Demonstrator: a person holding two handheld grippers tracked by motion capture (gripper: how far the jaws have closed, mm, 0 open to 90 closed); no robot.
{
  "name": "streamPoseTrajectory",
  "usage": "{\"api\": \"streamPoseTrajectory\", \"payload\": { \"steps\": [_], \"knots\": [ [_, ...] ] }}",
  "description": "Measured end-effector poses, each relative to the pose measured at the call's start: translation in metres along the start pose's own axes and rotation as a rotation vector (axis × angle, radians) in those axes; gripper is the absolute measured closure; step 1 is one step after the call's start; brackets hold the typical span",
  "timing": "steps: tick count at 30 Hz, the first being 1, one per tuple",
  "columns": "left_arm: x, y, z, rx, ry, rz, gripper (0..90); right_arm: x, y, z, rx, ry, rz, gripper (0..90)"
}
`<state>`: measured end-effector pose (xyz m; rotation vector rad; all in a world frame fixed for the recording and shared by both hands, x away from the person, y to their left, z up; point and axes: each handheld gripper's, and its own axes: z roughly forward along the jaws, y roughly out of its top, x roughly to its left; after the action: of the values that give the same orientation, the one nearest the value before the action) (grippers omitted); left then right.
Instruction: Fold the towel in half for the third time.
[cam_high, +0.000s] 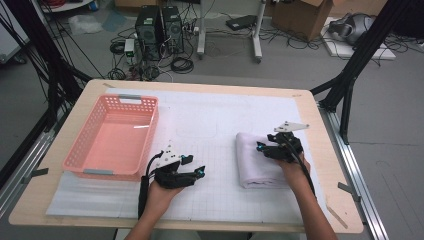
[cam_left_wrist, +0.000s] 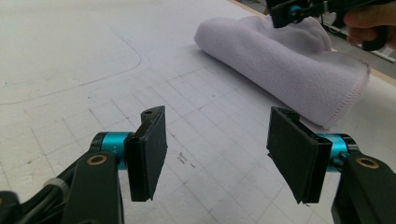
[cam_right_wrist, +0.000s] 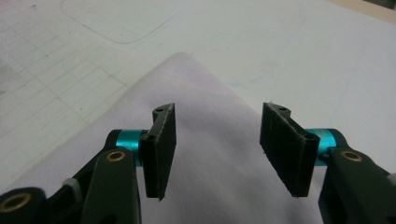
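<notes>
High view: a folded white towel (cam_high: 256, 162) is seen right of centre on the gridded white mat (cam_high: 215, 115), with the right gripper (cam_high: 265, 148) held over its upper right part. The left gripper (cam_high: 197, 172) is found at lower centre, over bare mat, well apart from the towel. A pink basket (cam_high: 80, 155) is placed at the left.

Left gripper view: the jaws are parted wide with nothing between them — bare mat lies beneath; the towel is seen at upper right.

Right gripper view: the jaws are held apart above the towel, which spreads across the lower frame — nothing is gripped.
</notes>
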<state>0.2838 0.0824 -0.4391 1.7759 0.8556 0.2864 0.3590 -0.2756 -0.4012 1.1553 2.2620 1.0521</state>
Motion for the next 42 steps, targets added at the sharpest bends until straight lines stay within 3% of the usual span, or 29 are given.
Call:
{"api": "streamPoseTrajectory", "payload": {
  "steps": [5, 8, 11, 16, 18, 21, 24, 26, 29, 33, 38, 40, 42],
  "knots": [
    [0.000, 0.000, 0.000, -0.001, -0.002, 0.001, 38.2, 0.006, 0.014, 0.029, 0.092, -0.021, -0.045, 59.2],
    [0.001, 0.000, -0.001, -0.002, 0.001, 0.000, 38.2, 0.009, 0.017, 0.045, 0.148, -0.014, -0.038, 62.5],
    [0.001, 0.000, -0.001, -0.005, 0.000, 0.000, 38.2, 0.013, 0.018, 0.052, 0.118, 0.030, -0.026, 63.8],
    [0.002, 0.000, -0.001, -0.004, 0.000, -0.001, 38.1, 0.025, 0.019, 0.059, 0.086, 0.112, -0.068, 61.3],
    [0.002, 0.000, -0.001, -0.008, 0.000, -0.001, 38.2, 0.023, 0.019, 0.056, 0.084, 0.124, -0.081, 57.5],
    [0.001, 0.000, -0.001, -0.008, 0.001, -0.001, 38.2, 0.010, 0.021, 0.041, 0.023, 0.132, -0.029, 52.8],
    [0.001, 0.000, -0.001, -0.008, -0.001, 0.001, 38.2, -0.003, 0.020, 0.022, -0.015, 0.071, -0.021, 60.6],
    [0.001, 0.000, -0.001, -0.009, 0.000, 0.000, 38.2, -0.014, 0.016, 0.015, 0.016, 0.001, -0.020, 68.8],
    [0.001, 0.000, -0.001, -0.009, 0.000, 0.001, 38.2, -0.028, 0.008, 0.017, 0.078, -0.051, -0.015, 74.3],
    [0.001, 0.000, -0.002, -0.011, 0.000, -0.001, 38.2, -0.044, -0.005, 0.024, 0.111, -0.113, 0.036, 77.1],
    [0.000, 0.000, -0.002, -0.015, -0.004, -0.005, 37.8, -0.054, -0.016, 0.026, 0.084, -0.243, 0.048, 77.8],
    [0.000, 0.000, -0.002, -0.013, -0.005, -0.004, 37.8, -0.056, -0.017, 0.023, 0.056, -0.242, 0.087, 74.4],
    [0.001, 0.000, -0.002, -0.012, -0.003, -0.005, 37.8, -0.053, -0.016, 0.016, 0.011, -0.219, 0.092, 68.6]
  ]
}}
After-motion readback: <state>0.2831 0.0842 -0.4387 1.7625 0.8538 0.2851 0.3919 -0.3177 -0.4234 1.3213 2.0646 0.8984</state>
